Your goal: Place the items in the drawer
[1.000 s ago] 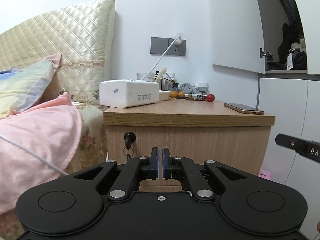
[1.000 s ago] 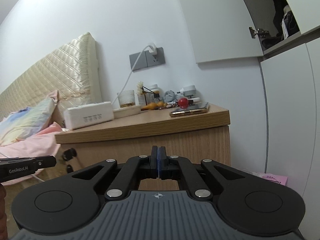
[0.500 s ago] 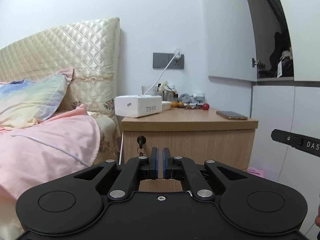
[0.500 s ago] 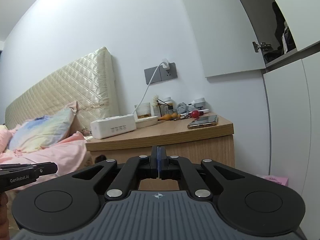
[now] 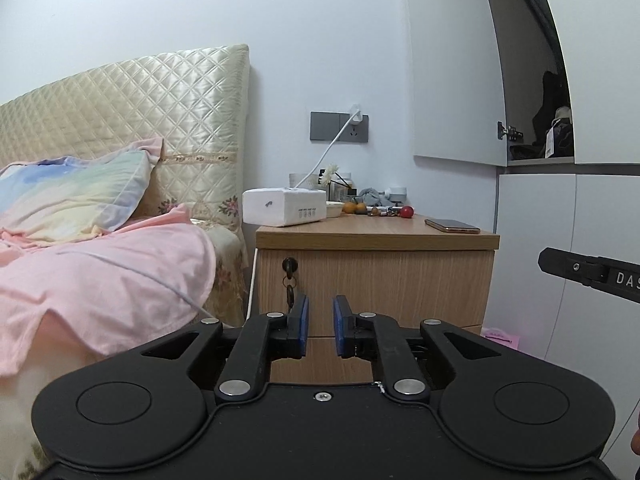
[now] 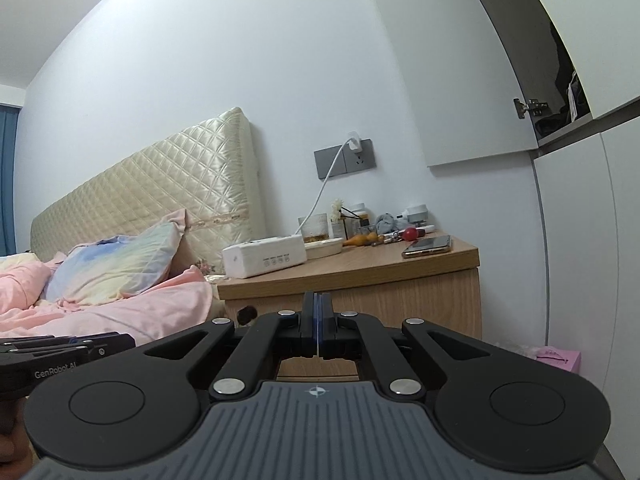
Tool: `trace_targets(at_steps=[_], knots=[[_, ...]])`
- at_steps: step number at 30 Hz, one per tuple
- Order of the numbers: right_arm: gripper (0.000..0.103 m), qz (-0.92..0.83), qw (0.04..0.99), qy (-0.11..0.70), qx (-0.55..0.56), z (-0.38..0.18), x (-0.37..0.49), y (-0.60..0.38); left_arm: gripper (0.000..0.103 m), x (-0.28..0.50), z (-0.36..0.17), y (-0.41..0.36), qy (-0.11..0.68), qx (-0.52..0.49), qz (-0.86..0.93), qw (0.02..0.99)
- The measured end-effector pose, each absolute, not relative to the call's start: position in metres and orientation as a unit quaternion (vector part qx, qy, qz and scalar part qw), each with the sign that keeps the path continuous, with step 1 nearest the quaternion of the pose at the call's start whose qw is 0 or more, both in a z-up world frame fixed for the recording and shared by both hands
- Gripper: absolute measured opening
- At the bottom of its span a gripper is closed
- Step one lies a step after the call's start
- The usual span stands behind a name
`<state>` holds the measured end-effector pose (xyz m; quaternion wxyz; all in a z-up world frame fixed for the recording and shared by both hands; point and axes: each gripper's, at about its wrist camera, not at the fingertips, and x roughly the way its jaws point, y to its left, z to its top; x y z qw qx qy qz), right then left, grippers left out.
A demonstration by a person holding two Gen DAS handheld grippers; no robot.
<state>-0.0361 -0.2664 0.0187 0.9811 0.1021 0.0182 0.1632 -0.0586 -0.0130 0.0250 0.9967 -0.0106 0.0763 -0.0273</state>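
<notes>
Faced the wooden table (image 5: pixel 376 268) — drawer (image 5: pixel 400 280) shut, key (image 5: pixel 290 270) in its lock. Phone (image 5: pixel 452 225) and white box (image 5: pixel 284 206) atop. Left gripper (image 5: pixel 320 322) jaws opening, empty; right gripper (image 6: pixel 317 330) jaws closed, empty.

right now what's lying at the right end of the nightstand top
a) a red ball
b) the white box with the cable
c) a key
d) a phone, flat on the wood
d: the phone lies flat near the right edge of the nightstand; the white box sits at the left end, the red ball further back, and the key is in the drawer lock.
</notes>
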Motion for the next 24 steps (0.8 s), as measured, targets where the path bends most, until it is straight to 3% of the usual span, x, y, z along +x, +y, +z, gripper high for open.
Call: trace_targets(at_steps=[11, 14, 18, 20, 21, 22, 23, 24], knots=[[0.001, 0.149, 0.982, 0.032, 0.108, 0.004, -0.044, -0.275, 0.043, -0.061, 0.019, -0.010, 0.070, -0.011, -0.017, 0.997], [0.001, 0.148, 0.982, 0.032, 0.112, -0.001, -0.042, -0.277, 0.059, -0.060, 0.016, -0.010, 0.067, -0.009, -0.015, 0.998], [0.003, 0.144, 0.982, 0.037, 0.113, -0.006, -0.038, -0.278, 0.097, -0.059, 0.014, -0.009, 0.057, -0.012, -0.016, 0.998], [0.005, 0.142, 0.983, 0.038, 0.112, -0.008, -0.037, -0.279, 0.101, -0.060, 0.013, -0.008, 0.045, -0.016, -0.011, 0.999], [0.007, 0.140, 0.983, 0.038, 0.111, -0.009, -0.036, -0.279, 0.101, -0.060, 0.012, -0.008, 0.044, -0.018, -0.008, 0.999], [0.018, 0.139, 0.984, 0.036, 0.110, -0.010, -0.036, -0.279, 0.101, -0.059, 0.011, -0.007, 0.043, -0.019, -0.004, 0.999], [0.039, 0.137, 0.984, 0.032, 0.110, -0.010, -0.037, -0.279, 0.101, -0.059, 0.010, -0.007, 0.042, -0.018, 0.000, 0.999], [0.054, 0.135, 0.984, 0.028, 0.109, -0.011, -0.038, -0.279, 0.101, -0.058, 0.009, -0.007, 0.043, -0.016, 0.003, 0.999]])
